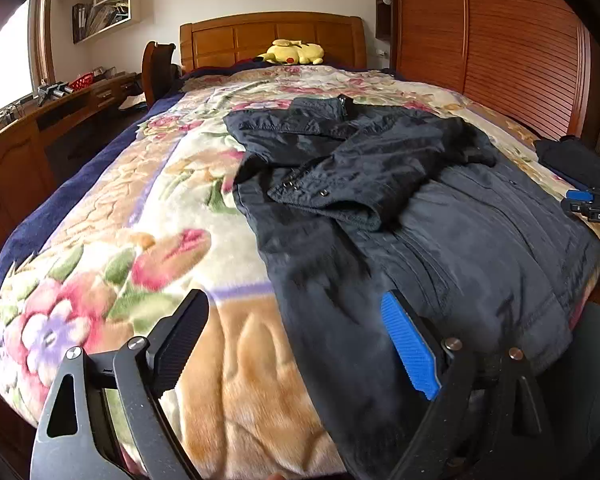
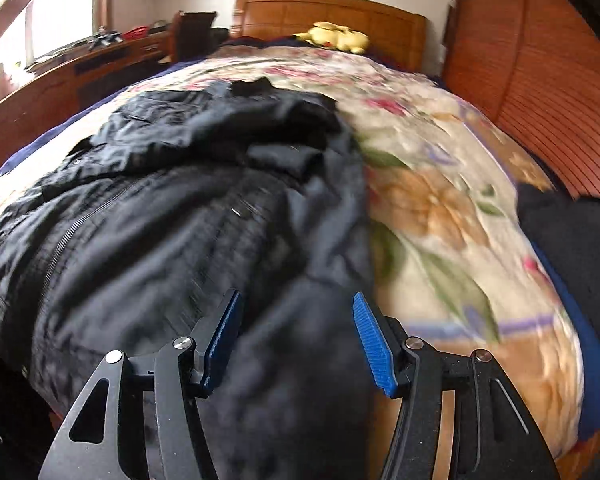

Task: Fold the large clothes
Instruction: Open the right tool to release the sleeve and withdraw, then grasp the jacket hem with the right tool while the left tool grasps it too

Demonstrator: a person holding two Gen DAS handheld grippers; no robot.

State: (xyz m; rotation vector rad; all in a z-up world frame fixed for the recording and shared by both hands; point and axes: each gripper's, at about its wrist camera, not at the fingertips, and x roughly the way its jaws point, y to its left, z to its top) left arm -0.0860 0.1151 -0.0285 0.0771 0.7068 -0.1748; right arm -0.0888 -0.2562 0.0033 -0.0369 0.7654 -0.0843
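Note:
A large dark jacket [image 1: 400, 208] lies spread on the floral blanket [image 1: 148, 216], with both sleeves folded across its chest and the zip running down its front. My left gripper [image 1: 296, 340] hovers open at the jacket's near left edge. One finger is over the blanket and the blue pad [image 1: 408, 344] is over the cloth. In the right wrist view the jacket [image 2: 172, 208] fills the left half. My right gripper [image 2: 300, 340] stands open above its near right edge, and the pads do not press on the fabric. The right gripper [image 1: 592, 204] also shows at the left wrist view's right edge.
A yellow plush toy [image 1: 294, 52] lies by the wooden headboard [image 1: 268, 36]. A wooden wardrobe [image 1: 500, 40] stands along the bed's right side and a desk [image 1: 60, 108] on the left. Another dark garment [image 2: 572, 232] lies at the bed's right edge.

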